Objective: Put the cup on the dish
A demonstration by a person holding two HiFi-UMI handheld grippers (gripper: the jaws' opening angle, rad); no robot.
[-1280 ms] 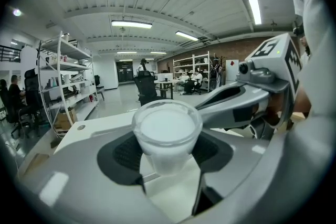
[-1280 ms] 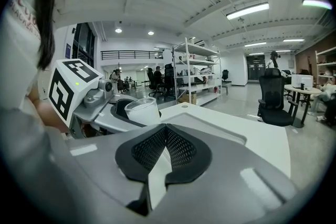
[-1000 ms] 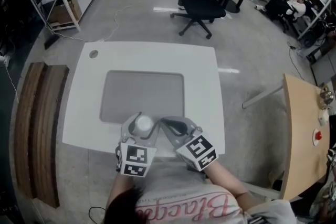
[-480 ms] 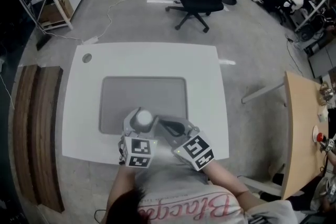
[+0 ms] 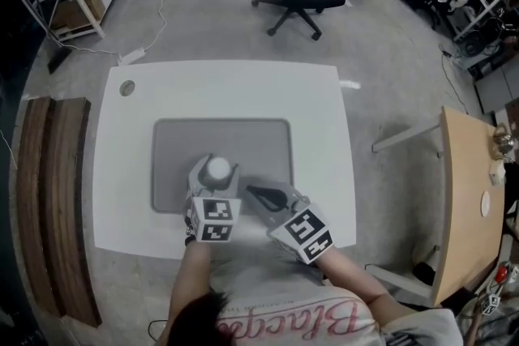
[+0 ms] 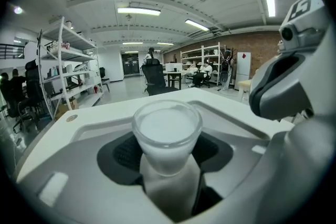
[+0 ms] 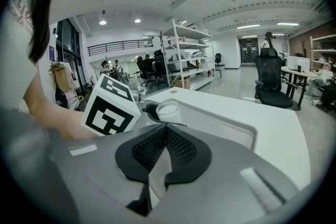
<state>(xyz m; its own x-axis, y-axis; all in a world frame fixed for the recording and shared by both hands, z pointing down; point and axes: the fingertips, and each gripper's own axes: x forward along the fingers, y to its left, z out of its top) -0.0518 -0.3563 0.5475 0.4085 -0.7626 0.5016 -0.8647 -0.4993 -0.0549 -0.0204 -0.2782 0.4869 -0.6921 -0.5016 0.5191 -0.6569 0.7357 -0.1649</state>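
Cup (image 6: 167, 128) clamped upright in the left tongs (image 6: 168, 157) over the grey dish (image 5: 243, 138), probably so it lands flat; right tongs (image 7: 165, 139) pinched together, empty.

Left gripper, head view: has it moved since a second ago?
Yes. The left gripper, holding the cup, went from the grey tray's near edge to further in over it.

We see a frosted white cup (image 6: 167, 136), upright, clamped in the left gripper (image 5: 216, 176) at the near-left part of the flat grey rectangular dish (image 5: 243, 138).
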